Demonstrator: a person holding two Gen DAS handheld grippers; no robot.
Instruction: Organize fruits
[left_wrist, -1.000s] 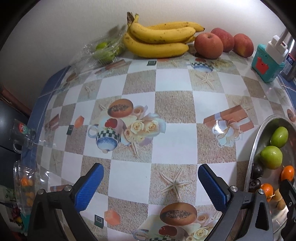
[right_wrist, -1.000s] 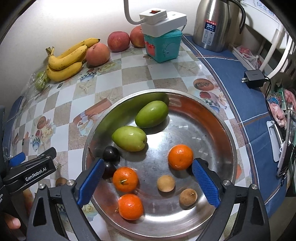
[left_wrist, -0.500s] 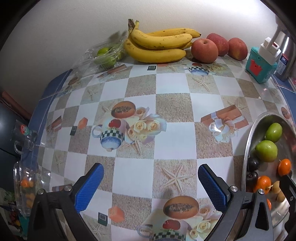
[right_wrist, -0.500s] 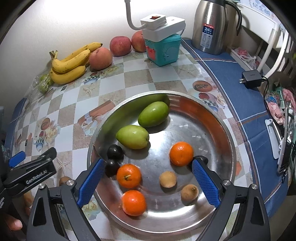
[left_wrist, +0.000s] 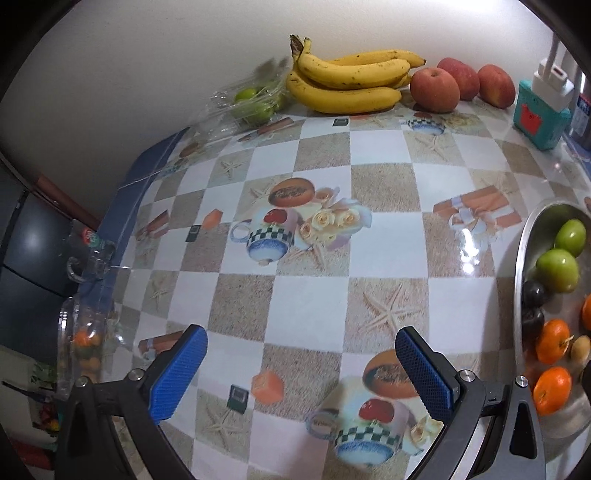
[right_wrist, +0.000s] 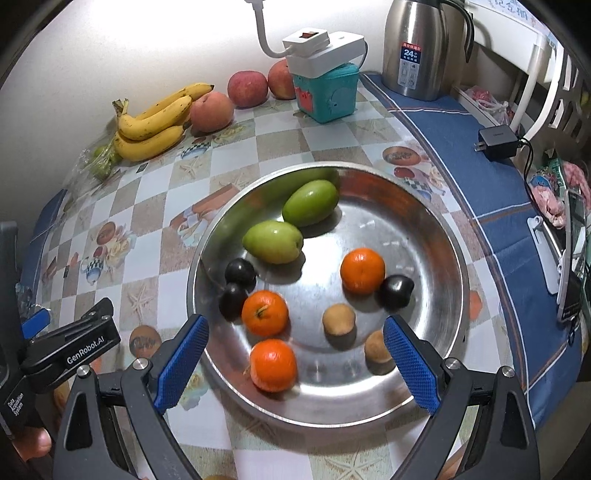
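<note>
right wrist view is looking down on a round metal tray (right_wrist: 424, 229) sitting on the checkered tabletop (right_wrist: 155, 206). the right claw (right_wrist: 295, 363) is hovering over the tray's near rim with its blue pads standing wide apart, nothing between them. inside the tray, two green fruits (right_wrist: 291, 221) are lying touching each other toward the far left side. three oranges are sitting lower down: one (right_wrist: 362, 270) right of the middle, one (right_wrist: 265, 313) left of the middle and one (right_wrist: 273, 364) nearest the claw. two dark plums (right_wrist: 236, 284) are resting against each other beside the left wall, and a third dark plum (right_wrist: 397, 292) is touching the right-hand orange. two small brown fruits (right_wrist: 338, 319) are lying near the front of the tray, close together. the left claw (right_wrist: 66, 343) is showing at the left edge of this view, off the tray.

left wrist view is showing the left claw (left_wrist: 301, 369) hanging above bare tabletop (left_wrist: 314, 306), pads spread apart and holding nothing. the tray (left_wrist: 521, 258) is lying at the right edge here. against the far wall, a bunch of bananas (left_wrist: 347, 85) is lying beside three red apples (left_wrist: 436, 89), with a clear bag of small green fruits (left_wrist: 251, 103) just left of the bananas. a teal box (left_wrist: 539, 118) is standing right of the apples, and in the right wrist view a steel kettle (right_wrist: 421, 48) is standing beyond it on a blue cloth (right_wrist: 480, 147).
</note>
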